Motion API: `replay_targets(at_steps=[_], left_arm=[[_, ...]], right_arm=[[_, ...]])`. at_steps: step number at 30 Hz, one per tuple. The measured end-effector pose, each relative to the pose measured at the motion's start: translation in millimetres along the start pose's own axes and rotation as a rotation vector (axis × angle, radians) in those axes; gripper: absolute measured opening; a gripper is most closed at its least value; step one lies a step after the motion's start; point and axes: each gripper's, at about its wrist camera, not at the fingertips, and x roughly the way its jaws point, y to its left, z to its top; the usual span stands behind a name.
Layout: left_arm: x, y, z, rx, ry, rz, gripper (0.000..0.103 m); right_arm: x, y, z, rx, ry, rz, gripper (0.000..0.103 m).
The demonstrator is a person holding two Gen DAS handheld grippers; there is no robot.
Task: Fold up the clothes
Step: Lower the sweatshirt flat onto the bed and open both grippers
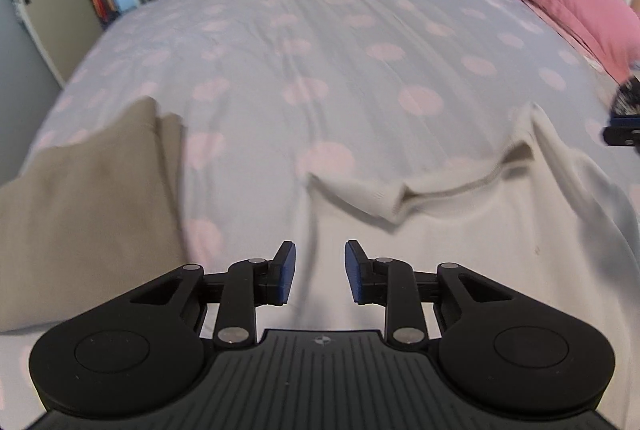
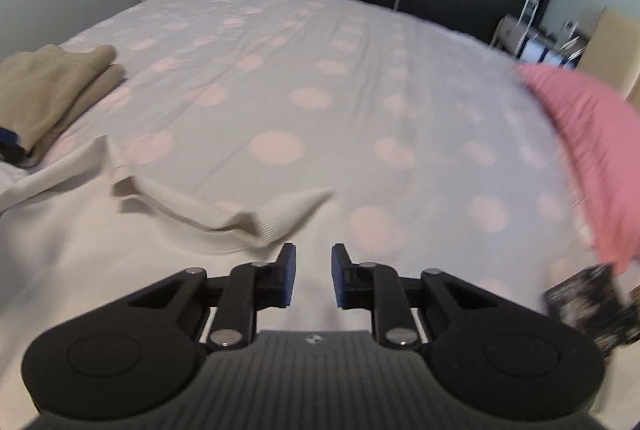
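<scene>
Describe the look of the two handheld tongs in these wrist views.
Both look the same. The left tongs and right tongs have matte black linkage arms with silver pivot pins, two round black discs at the base and a dark ribbed plate between them bearing a small round emblem. The fingers are black blocks faced with blue pads. No cables or sleeves show.
</scene>
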Motion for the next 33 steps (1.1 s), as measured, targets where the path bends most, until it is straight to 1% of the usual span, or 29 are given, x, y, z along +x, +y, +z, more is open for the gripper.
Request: replay_targets(at_steps=[3, 6, 10, 12, 15, 16, 20, 22, 24, 26, 29, 33], left_arm=[[25.6, -12.0, -5.6, 0.006, 0.03, -0.014, 0.023], [57.4, -20.3, -9.6, 0.011, 0.065, -0.028, 0.02], [97.7, -22.7, -7.4, -0.004, 0.09, -0.041, 0.018], [113.4, -18.7, -1.8, -0.034, 0.079, -0.043, 0.018], [127.2, -13.4, 12.1, -0.073, 0.034, -0.04, 0.018], [130.9, -12.7, 17.3, -0.081, 0.024, -0.034, 0.018], [140.3, -9.3, 34.0, -0.134, -0.015, -0.013, 0.018], [140.6, -4.8, 38.4, -0.179, -0.038, -0.014, 0.018], [134.9, -1.1, 39.4, -0.203, -0.051, -0.024, 0.018], [125.4, 0.1, 39.2, -0.185, -0.064, -0.031, 0.018], [101.8, 3.1, 32.5, -0.14, -0.072, -0.034, 0.018], [59.7, 13.6, 12.0, -0.095, -0.057, -0.032, 0.019]], right_arm=[[20.1, 13.4, -12.0, -0.021, 0.026, 0.053, 0.021], [48.6, 20.9, -20.9, -0.016, 0.06, 0.092, 0.018], [87.9, 24.2, -22.1, -0.009, 0.088, 0.107, 0.018], [106.7, 24.9, -19.7, -0.007, 0.098, 0.107, 0.018], [131.5, 23.6, -12.6, -0.001, 0.106, 0.1, 0.017], [137.5, 22.9, -10.0, 0.004, 0.105, 0.096, 0.015], [151.9, 17.8, 0.5, 0.038, 0.075, 0.092, 0.017], [147.2, 12.2, 4.7, 0.067, 0.056, 0.092, 0.017], [138.0, 5.3, 8.4, 0.1, 0.036, 0.092, 0.019], [128.7, -1.5, 12.2, 0.134, 0.016, 0.091, 0.027], [112.3, -11.3, 16.4, 0.174, -0.011, 0.093, 0.028], [66.2, -21.4, 4.8, 0.153, -0.005, 0.104, 0.031]])
